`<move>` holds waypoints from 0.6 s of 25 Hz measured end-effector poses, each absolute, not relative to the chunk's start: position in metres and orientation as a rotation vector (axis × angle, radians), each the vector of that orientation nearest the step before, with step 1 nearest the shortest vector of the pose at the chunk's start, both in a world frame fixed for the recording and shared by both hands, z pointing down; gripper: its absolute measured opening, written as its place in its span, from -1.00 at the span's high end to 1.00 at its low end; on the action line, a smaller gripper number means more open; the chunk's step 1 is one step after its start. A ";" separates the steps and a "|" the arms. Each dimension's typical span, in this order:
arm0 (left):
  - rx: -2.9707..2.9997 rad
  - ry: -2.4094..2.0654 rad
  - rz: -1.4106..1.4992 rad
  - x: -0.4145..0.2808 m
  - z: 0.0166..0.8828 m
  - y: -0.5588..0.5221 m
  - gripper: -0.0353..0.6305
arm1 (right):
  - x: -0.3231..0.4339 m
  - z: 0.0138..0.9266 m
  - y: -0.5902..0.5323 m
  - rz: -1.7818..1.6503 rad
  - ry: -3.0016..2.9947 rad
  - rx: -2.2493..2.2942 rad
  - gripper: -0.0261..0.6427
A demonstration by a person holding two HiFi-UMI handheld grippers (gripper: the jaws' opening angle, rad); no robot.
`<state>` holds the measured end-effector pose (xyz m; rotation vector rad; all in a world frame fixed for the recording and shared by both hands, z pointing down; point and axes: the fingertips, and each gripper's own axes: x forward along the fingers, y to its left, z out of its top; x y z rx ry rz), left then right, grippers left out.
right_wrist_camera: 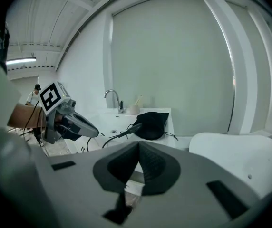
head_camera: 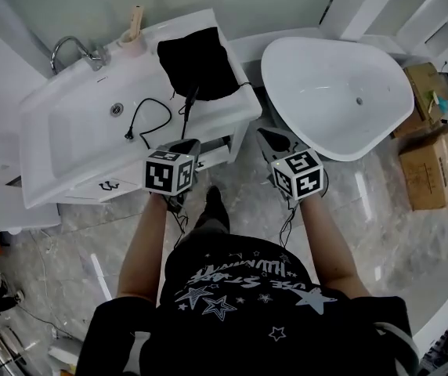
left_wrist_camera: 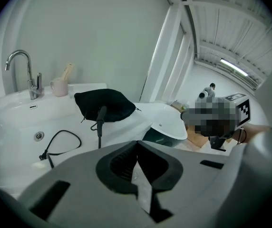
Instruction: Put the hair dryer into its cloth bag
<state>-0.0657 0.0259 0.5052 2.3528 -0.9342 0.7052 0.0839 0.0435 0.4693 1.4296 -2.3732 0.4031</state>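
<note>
The black cloth bag [head_camera: 198,61] lies bulging on the right end of the white sink counter [head_camera: 232,112]. A black handle end [head_camera: 189,100] sticks out of its mouth, and the black cord with its plug [head_camera: 142,120] trails across the counter. My left gripper [head_camera: 186,144] hangs in front of the counter's near edge, shut, with nothing between its jaws. My right gripper [head_camera: 269,135] hovers beside it over the floor, also shut and empty. The left gripper view shows the bag [left_wrist_camera: 105,104] and cord [left_wrist_camera: 60,141] ahead; the right gripper view shows the bag [right_wrist_camera: 151,123] beyond the left gripper [right_wrist_camera: 74,122].
A chrome faucet [head_camera: 71,53] and a pink cup [head_camera: 132,41] stand at the counter's back. A white freestanding tub [head_camera: 337,92] sits right of the counter. Cardboard boxes [head_camera: 435,163] stand at the far right on the marble floor.
</note>
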 end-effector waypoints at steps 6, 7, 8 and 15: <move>2.371 -0.893 0.677 -0.062 0.507 0.083 0.86 | 0.080 0.475 0.099 0.422 -2.392 1.436 0.90; 2.373 -0.890 0.676 -0.061 0.507 0.093 0.86 | 0.080 0.475 0.109 0.421 -2.397 1.438 0.90; 2.374 -0.889 0.675 -0.061 0.506 0.104 0.87 | 0.080 0.474 0.119 0.418 -2.399 1.440 0.90; 2.389 -0.863 0.675 -0.063 0.501 0.171 0.86 | 0.079 0.471 0.177 0.462 -2.427 1.453 0.90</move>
